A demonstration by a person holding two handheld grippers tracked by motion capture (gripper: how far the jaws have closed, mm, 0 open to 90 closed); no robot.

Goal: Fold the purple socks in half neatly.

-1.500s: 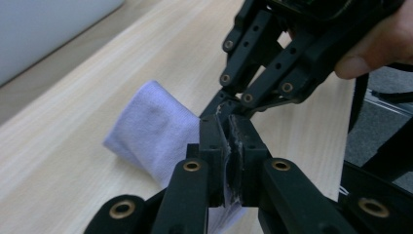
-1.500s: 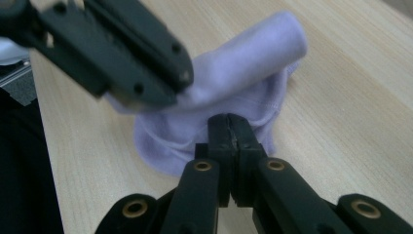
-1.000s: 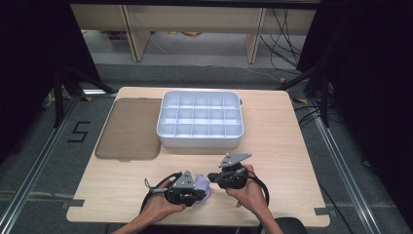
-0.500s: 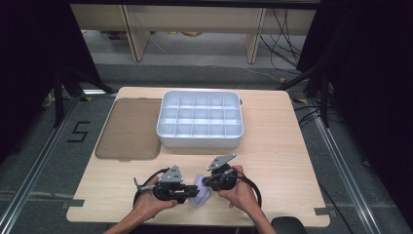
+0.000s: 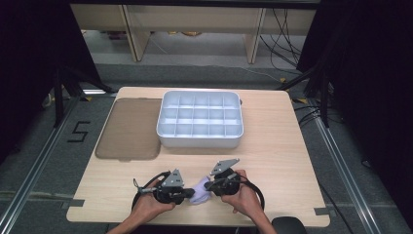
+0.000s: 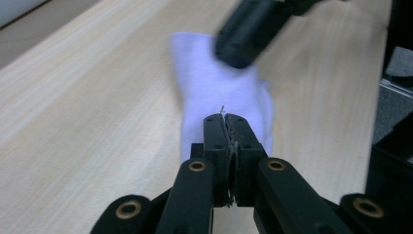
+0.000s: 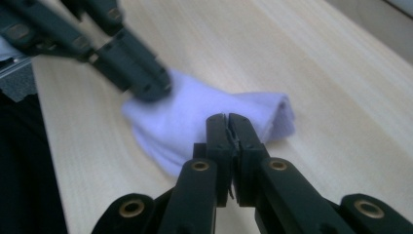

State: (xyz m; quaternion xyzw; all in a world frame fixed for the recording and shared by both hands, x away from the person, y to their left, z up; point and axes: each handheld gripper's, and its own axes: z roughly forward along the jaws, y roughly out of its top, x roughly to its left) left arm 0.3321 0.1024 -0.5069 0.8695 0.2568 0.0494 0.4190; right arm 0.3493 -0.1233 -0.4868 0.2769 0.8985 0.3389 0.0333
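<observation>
Your desk (image 5: 272,146) is a pale wooden top in a dark room, with cables on the floor behind it, and nearly everything on it sits toward the far edge: a flat brown mat (image 5: 129,129) at the far left, and beside it, touching or almost so, a white compartment tray (image 5: 163,132) whose cells all look empty. That leaves the near edge free, which is where you are working. Your left gripper (image 5: 190,194) has its jaws closed on one end of the small white cloth (image 5: 199,192), and your right gripper (image 5: 208,186) has its jaws closed on the other end, so the cloth lies on the desk at the middle of the near edge, pinched between the two tools. Holding both ends like this seems meant to let you fold or stretch the cloth, though which one I cannot tell. From the high view you get the layout and how close your hands are, but the cloth is just a small pale patch there. The left gripper view shows what that one cannot: the jaws pressed flat together with a wisp of fibre at the tips (image 6: 227,119), and the cloth (image 6: 214,92) running away toward the other tool. The right gripper view shows the cloth (image 7: 214,114) bunched with a rolled fold at its far end.
</observation>
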